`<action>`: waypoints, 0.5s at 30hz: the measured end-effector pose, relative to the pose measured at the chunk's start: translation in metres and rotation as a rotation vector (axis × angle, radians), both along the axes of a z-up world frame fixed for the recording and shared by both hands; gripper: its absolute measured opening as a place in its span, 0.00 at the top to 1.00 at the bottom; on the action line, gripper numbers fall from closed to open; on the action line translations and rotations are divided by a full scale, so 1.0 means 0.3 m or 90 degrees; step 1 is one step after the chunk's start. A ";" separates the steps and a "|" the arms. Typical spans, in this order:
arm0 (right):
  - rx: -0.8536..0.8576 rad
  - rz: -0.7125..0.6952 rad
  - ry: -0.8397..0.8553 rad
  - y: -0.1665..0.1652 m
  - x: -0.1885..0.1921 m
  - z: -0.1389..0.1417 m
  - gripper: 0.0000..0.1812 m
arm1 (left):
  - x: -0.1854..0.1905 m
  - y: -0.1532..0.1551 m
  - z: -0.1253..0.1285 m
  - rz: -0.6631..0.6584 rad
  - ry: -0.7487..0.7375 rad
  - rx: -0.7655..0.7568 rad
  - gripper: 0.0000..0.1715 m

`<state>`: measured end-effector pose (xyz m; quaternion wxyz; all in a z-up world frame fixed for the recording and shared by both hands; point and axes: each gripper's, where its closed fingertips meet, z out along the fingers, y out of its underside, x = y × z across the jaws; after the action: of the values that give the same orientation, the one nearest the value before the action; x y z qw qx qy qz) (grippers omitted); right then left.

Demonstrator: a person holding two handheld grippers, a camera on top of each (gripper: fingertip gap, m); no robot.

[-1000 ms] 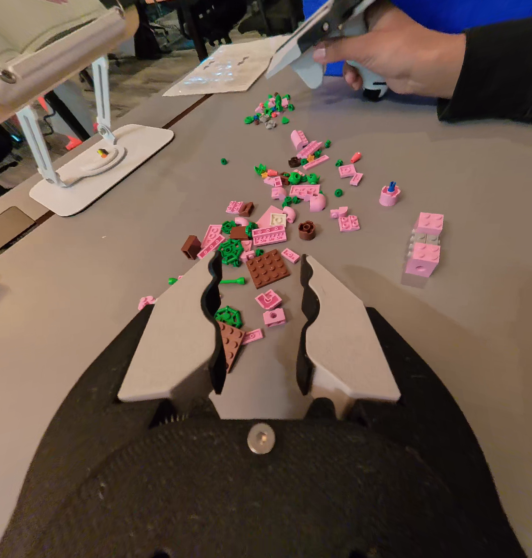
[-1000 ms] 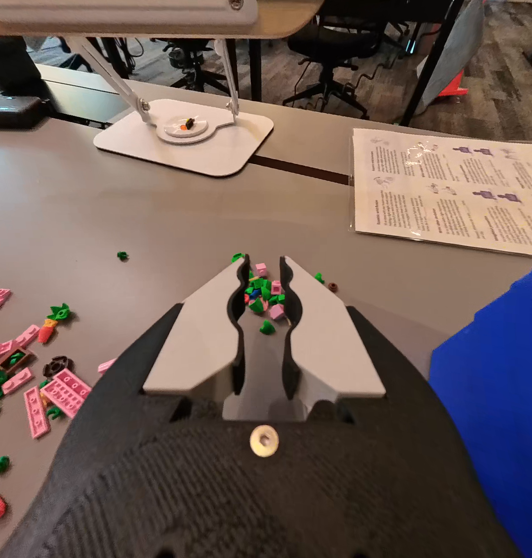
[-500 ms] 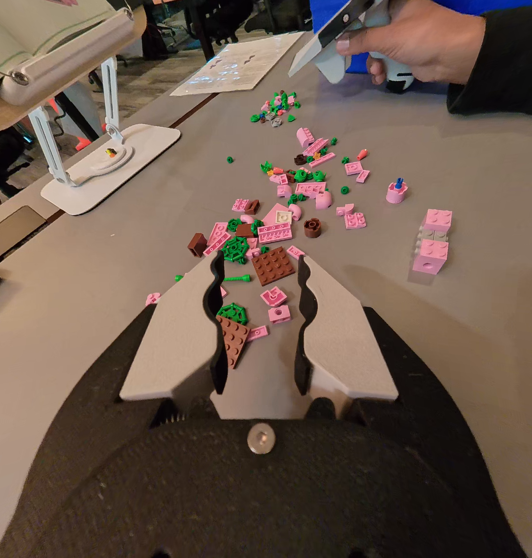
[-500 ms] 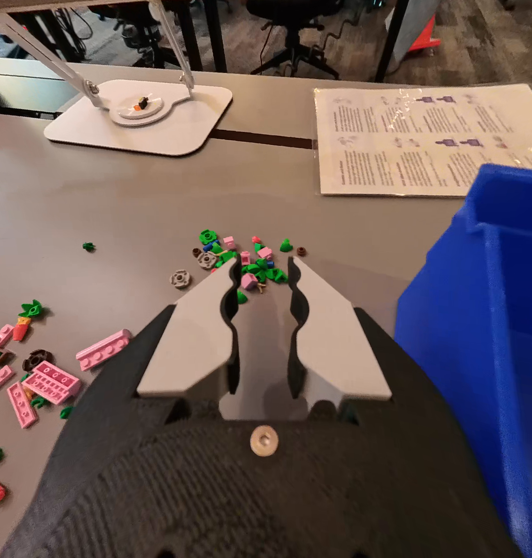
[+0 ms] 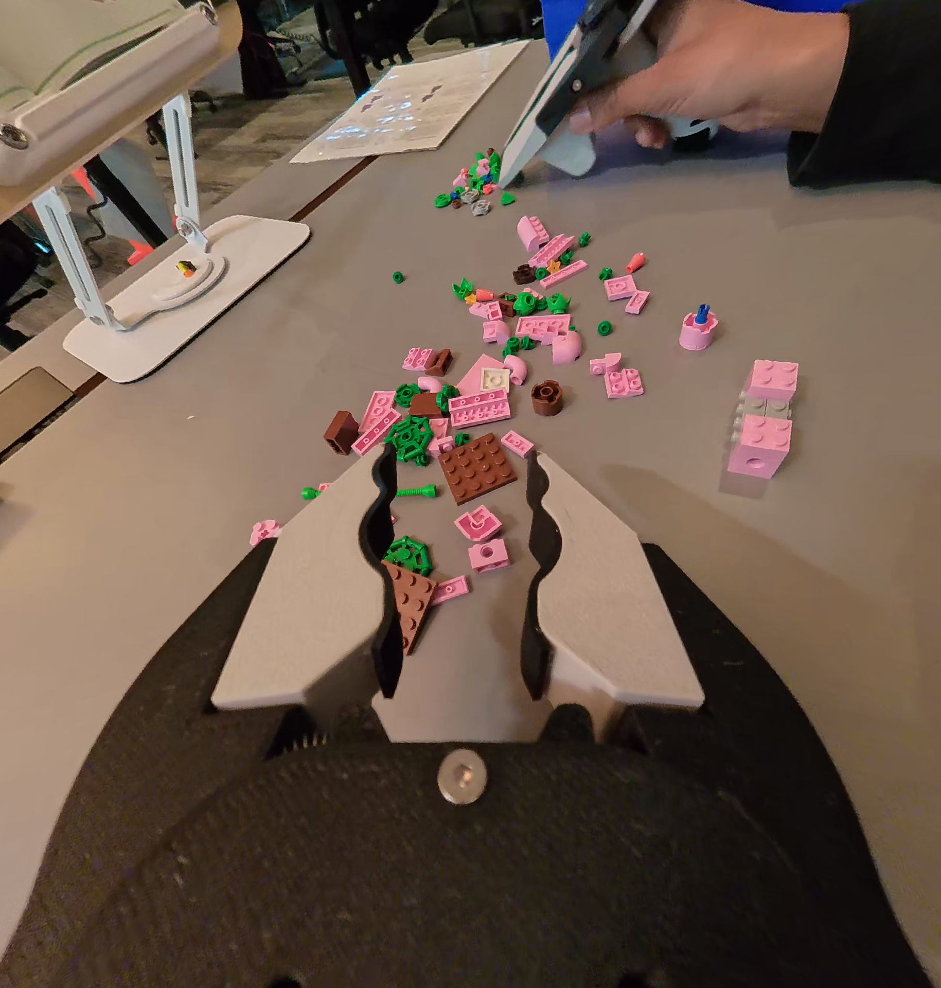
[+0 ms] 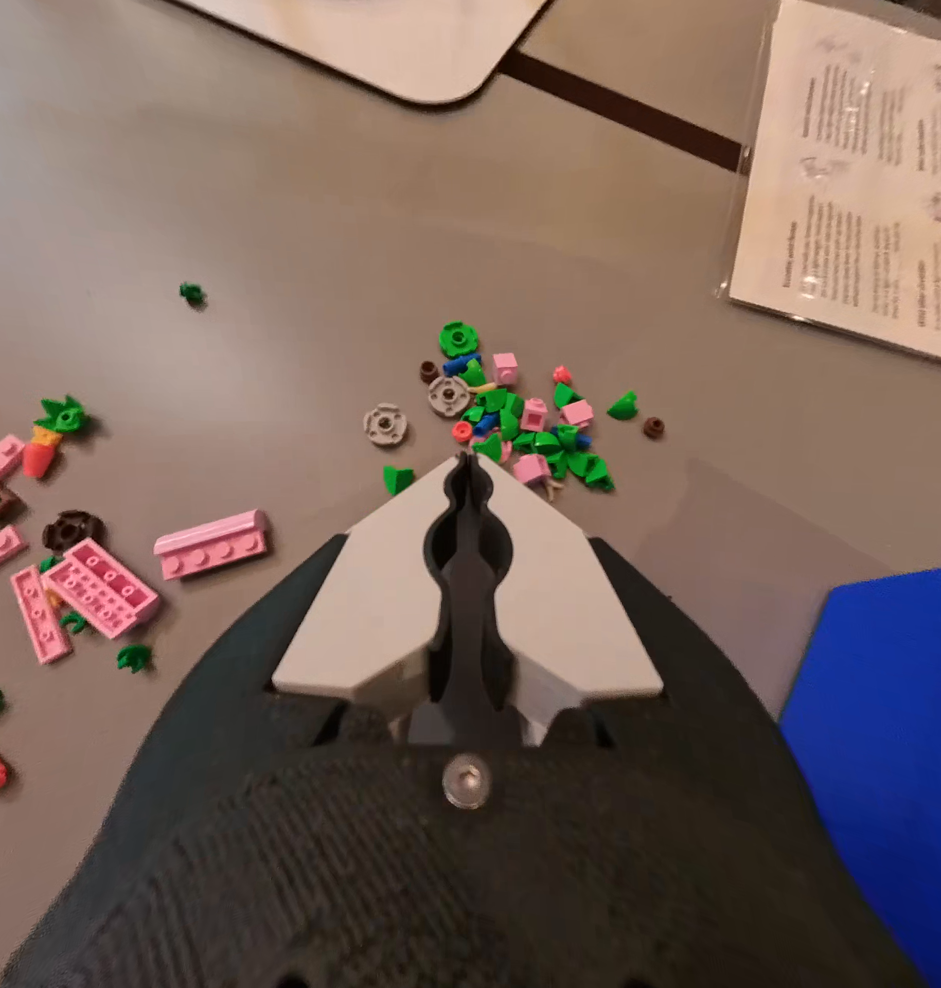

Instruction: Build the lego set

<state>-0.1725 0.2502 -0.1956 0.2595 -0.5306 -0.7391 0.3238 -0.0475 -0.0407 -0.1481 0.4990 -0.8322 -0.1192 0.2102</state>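
We are holding the left tongs [image 5: 460,460] wide apart and empty, low over the table [image 5: 136,508], straddling a brown plate [image 5: 476,466]. At two o'clock, our right tongs [image 6: 467,455] are pressing closed, empty, at the small green pile [image 6: 537,427]; blue bin [image 6: 885,722] alongside.

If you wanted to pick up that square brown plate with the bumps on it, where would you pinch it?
Probably by two opposite straight edges of the brown square plate, coming down from above. It lies flat, studs up, so only its thin sides offer a grip. The open left gripper is right by it; a pink tile lies close to one corner, so the edges away from it look safer.
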 end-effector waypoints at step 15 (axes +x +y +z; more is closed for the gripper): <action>-0.021 -0.022 -0.008 0.022 -0.034 -0.004 0.86 | 0.001 0.003 -0.005 -0.001 0.001 -0.007 0.72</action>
<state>-0.1826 0.2568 -0.1968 0.2514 -0.5499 -0.7258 0.3280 -0.0473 -0.0397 -0.1497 0.4948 -0.8348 -0.1168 0.2113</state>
